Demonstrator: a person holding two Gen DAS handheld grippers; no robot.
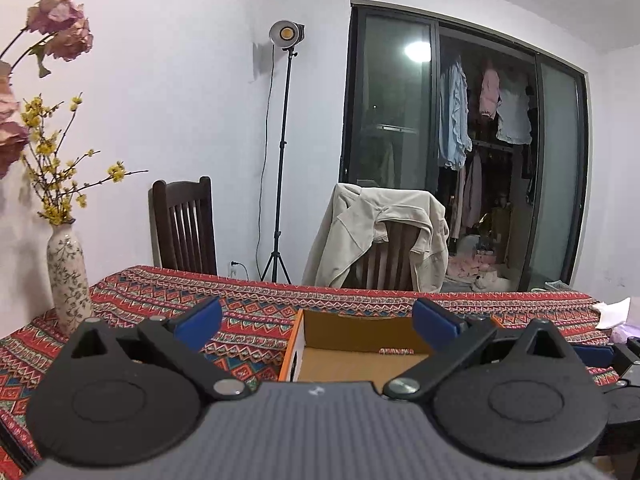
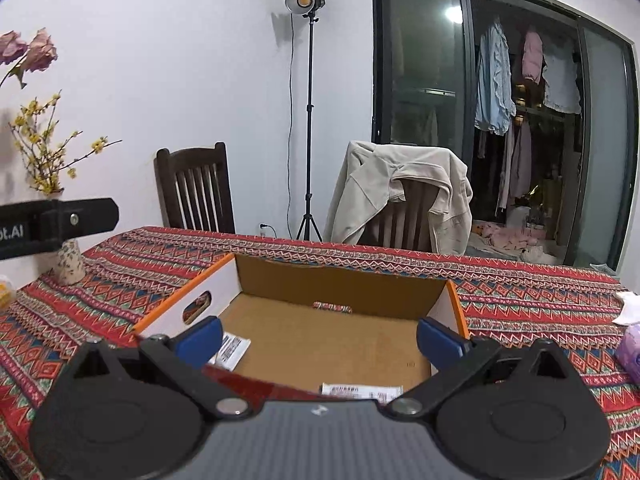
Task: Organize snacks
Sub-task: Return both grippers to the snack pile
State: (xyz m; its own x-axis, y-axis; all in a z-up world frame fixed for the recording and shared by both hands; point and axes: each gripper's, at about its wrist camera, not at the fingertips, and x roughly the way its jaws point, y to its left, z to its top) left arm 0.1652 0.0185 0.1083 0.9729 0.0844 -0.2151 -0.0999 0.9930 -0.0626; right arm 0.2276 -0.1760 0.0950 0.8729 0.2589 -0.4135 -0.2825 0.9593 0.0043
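An open cardboard box [image 2: 240,270] with orange rims and white sides sits on the patterned tablecloth. Its brown floor [image 2: 320,344] holds only a white label near the left wall and another at the near edge. A dark red packet edge [image 2: 256,386] shows just in front of the box, under my right gripper. My right gripper [image 2: 320,340] is open above the box's near side, nothing between its blue pads. My left gripper [image 1: 316,324] is open too, lower and left, facing the same box [image 1: 292,344]. Part of the right gripper [image 1: 624,364] shows at the right edge.
A floral vase [image 1: 68,280] with yellow twigs and pink flowers stands at the table's left. Two wooden chairs sit behind the table, one draped with a beige jacket [image 2: 400,200]. A light stand [image 2: 308,120] is by the wall. White tissue [image 2: 630,308] and a purple pack [image 2: 632,346] lie far right.
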